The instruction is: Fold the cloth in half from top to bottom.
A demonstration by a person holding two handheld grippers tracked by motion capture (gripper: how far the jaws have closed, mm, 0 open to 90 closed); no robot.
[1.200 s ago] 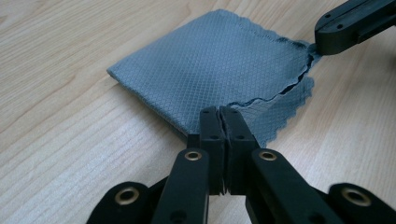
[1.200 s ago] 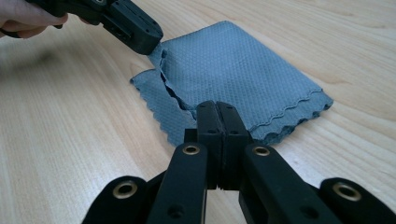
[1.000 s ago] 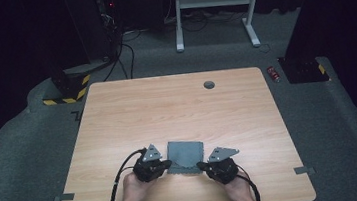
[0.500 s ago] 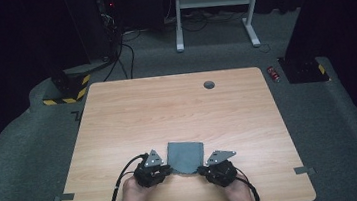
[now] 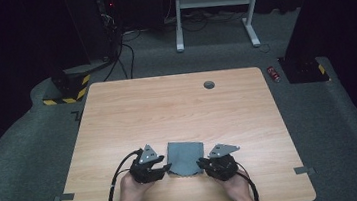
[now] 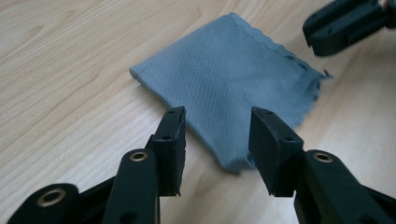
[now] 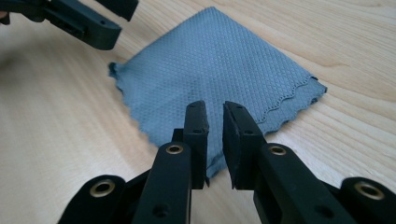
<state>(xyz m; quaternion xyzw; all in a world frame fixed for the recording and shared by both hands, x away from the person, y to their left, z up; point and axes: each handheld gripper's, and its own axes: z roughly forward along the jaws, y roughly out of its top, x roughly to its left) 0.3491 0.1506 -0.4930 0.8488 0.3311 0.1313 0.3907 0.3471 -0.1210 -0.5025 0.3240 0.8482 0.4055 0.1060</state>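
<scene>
Folded grey cloth (image 5: 185, 158) lies flat on the table (image 5: 177, 105), near my edge, right between my two grippers. My left gripper (image 6: 215, 126) sits at the cloth's near corner, jaws just been opening, now well apart with that corner lying between them, pads off the fabric. My right gripper (image 7: 215, 119) hovers at the opposite corner, jaws just been opening too, a narrow gap showing, nothing pinched. From above, left gripper (image 5: 162, 170) and right gripper (image 5: 202, 163) flank the cloth's lower corners, each just beside it.
</scene>
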